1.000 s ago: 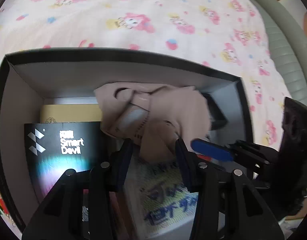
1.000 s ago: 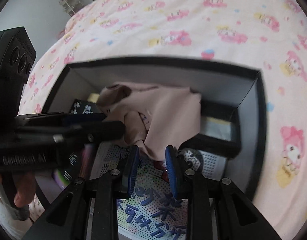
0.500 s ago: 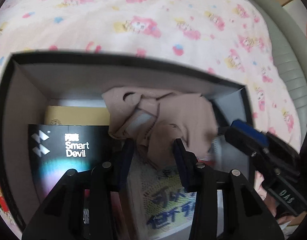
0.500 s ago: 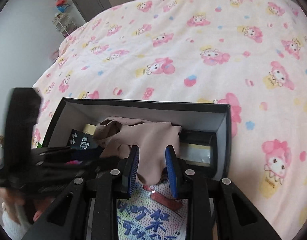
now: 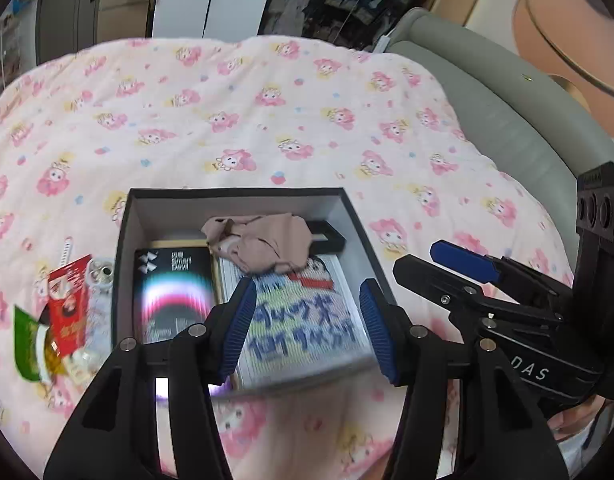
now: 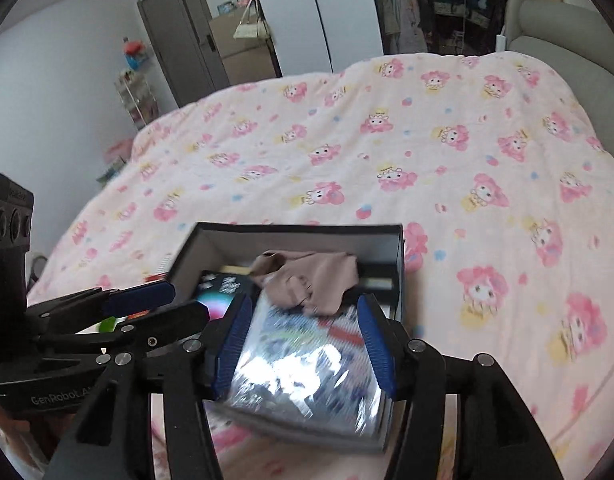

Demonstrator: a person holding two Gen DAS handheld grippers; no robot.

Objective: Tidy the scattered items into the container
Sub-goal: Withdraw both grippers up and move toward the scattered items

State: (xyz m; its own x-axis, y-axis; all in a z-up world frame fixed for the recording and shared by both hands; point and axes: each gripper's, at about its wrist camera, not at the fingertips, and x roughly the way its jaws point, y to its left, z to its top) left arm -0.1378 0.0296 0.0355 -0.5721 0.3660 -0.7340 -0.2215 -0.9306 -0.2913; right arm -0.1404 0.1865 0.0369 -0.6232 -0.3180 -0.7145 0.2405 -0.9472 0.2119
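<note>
Black box point(image 5: 125, 240) sat on the pink cartoon-print bedspread point(image 5: 267, 120). Inside: crumpled beige cloth point(image 5: 263, 240) at the far end, atop a patterned packet point(image 5: 307, 320); dark "Smart Devil" package point(image 5: 173, 292) along the left wall. Left gripper point(image 5: 307, 322) spread wide, empty, above the box. Right gripper point(image 6: 301, 342) likewise wide, empty. Red sachet point(image 5: 69, 300) and green packet point(image 5: 25, 344) lay left of the box on the bedspread.

The box point(image 5: 359, 224) sits on the bed point(image 5: 267, 128). Inside, a crumpled cloth point(image 5: 263, 242) lies at the back atop a cartoon-printed packet point(image 5: 303, 316), with a Smart Devil package point(image 5: 173, 296) to its left. Snack packets point(image 5: 67, 300) lie outside, left of the box.
</note>
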